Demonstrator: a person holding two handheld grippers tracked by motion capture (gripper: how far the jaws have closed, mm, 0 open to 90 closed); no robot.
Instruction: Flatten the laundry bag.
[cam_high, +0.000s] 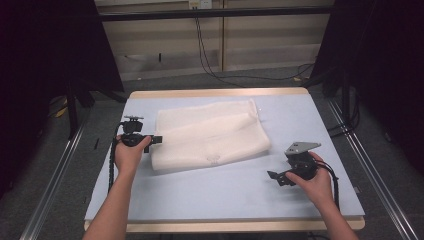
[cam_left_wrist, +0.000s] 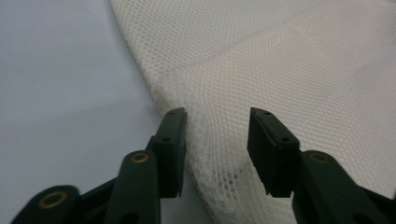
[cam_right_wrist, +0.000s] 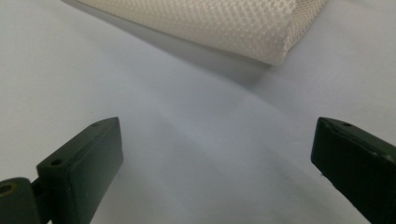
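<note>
High view: white mesh cloth (cam_high: 210, 135) folded, rumpled on table (cam_high: 300, 115); left gripper (cam_left_wrist: 217, 135) jaws narrowed astride its edge, right gripper (cam_right_wrist: 215, 154) jaws wide.

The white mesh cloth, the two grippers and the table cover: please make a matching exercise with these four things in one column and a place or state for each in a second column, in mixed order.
Things:
1. white mesh cloth
2. left gripper
3. right gripper
4. table cover

Places or states:
a. jaws wide apart over bare cover, away from the cloth
b. pale blue, spread flat under everything
c. at the cloth's left edge, mesh between its jaws
d. lies folded in the middle of the table

Pairs: 1-d, 2-c, 3-a, 4-b
</note>
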